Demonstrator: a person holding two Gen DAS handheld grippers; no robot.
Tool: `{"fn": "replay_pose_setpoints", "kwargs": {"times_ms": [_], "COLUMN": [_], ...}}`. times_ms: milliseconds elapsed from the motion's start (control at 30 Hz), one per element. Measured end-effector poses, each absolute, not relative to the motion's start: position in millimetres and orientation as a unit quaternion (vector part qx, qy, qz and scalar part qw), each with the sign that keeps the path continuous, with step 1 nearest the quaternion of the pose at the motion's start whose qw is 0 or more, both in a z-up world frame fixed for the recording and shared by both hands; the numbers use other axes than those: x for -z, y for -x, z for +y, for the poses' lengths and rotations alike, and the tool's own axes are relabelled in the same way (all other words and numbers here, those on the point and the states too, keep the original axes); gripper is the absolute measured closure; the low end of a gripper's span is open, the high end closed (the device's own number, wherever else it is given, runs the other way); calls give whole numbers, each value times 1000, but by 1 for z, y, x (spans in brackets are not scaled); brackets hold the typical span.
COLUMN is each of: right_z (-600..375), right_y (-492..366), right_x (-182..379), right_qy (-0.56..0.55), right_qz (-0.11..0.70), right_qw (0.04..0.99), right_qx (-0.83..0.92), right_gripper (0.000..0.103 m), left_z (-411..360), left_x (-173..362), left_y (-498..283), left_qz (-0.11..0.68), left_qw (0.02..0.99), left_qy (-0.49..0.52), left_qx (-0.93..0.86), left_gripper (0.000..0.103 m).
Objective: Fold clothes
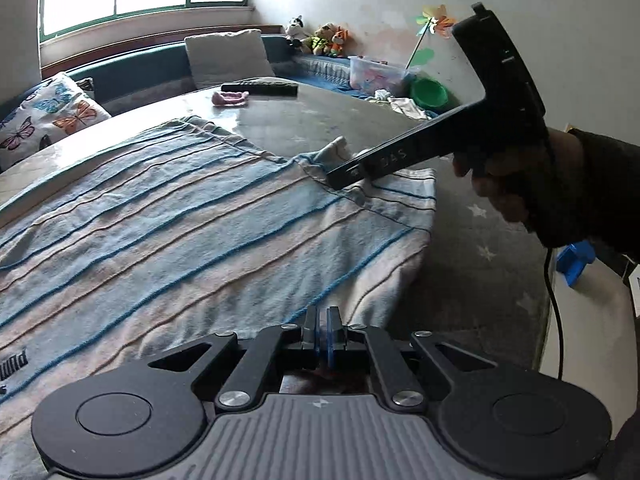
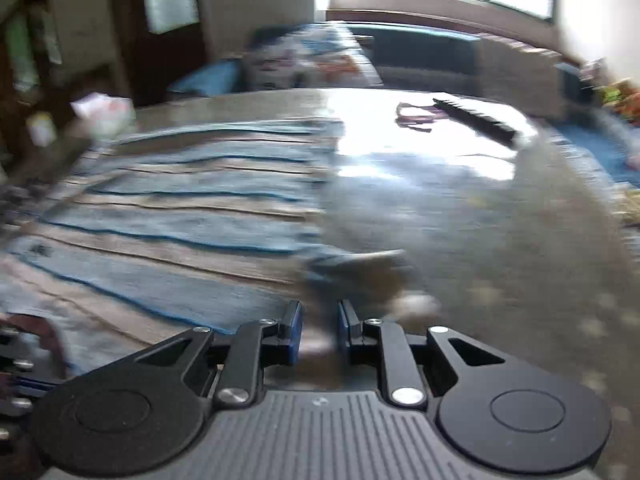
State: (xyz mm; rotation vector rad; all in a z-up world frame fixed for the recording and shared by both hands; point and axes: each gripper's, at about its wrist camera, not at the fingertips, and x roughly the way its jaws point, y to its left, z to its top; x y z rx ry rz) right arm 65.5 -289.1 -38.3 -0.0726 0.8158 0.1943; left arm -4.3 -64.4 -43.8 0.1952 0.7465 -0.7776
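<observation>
**Over the table: striped garment spread flat, both grippers at its near edge**

On the round glossy table [image 1: 280, 120] lies the striped garment [image 1: 180, 216], spread wide, blue and pinkish bands with thin dark lines; its near edge hangs over the table rim toward me; a dark printed logo shows at the left edge of my left wrist view.

My left gripper [image 1: 322, 320] sits low over the garment's near edge; its jaws are together, blue pads nearly touching; whether any cloth is pinched between them I cannot tell.

My right gripper [image 1: 340, 178] reaches in from the right in the left wrist view, fingertip end down on the garment's far right corner, where the cloth bunches up; my right hand [image 1: 504, 176], in a dark sleeve, wraps the handle; a black cable [image 1: 554, 304] hangs from it.

From the right wrist view, badly motion-blurred: right gripper [image 2: 319, 316] jaws stand slightly apart, blue pads [image 2: 295, 334] visible with a gap; cloth edge lies just ahead of them; contact with the pads unclear.

Far side of table: a small pink item [image 1: 230, 98] beside a black flat object [image 1: 260, 88]; behind, a bench with a butterfly-print cushion [image 1: 48, 116], a grey pillow [image 1: 228, 56], stuffed toys [image 1: 320, 36], a green bowl [image 1: 430, 94], a clear bin [image 1: 376, 74]; grey star-patterned rug [image 1: 480, 240] on the floor at right.
</observation>
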Motion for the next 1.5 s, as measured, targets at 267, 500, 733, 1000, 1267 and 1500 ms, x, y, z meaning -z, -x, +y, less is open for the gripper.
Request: {"fn": "replay_pose_setpoints", "kwargs": {"times_ms": [267, 500, 733, 1000, 1267, 1500], "right_z": [-294, -304, -309, -332, -354, -355], "right_y": [-79, -86, -51, -37, -12, 0], "right_x": [33, 37, 27, 38, 41, 43], "right_qy": [17, 31, 48, 35, -35, -55], "right_qz": [368, 377, 357, 384, 386, 377], "right_qw": [925, 924, 930, 923, 922, 924], "right_qx": [-96, -53, -73, -16, 3, 8], "right_gripper": [85, 86, 84, 81, 68, 86], "left_z": [-68, -71, -85, -103, -109, -112], "left_x": [43, 40, 30, 37, 33, 36], "left_y": [5, 7, 5, 3, -3, -1], "left_qz": [356, 354, 341, 352, 350, 355], "left_qw": [849, 848, 850, 843, 852, 850], "left_qy": [-101, -105, -101, -110, -100, -107], "left_qx": [377, 381, 389, 393, 376, 373], "left_gripper": [99, 99, 98, 98, 98, 98]}}
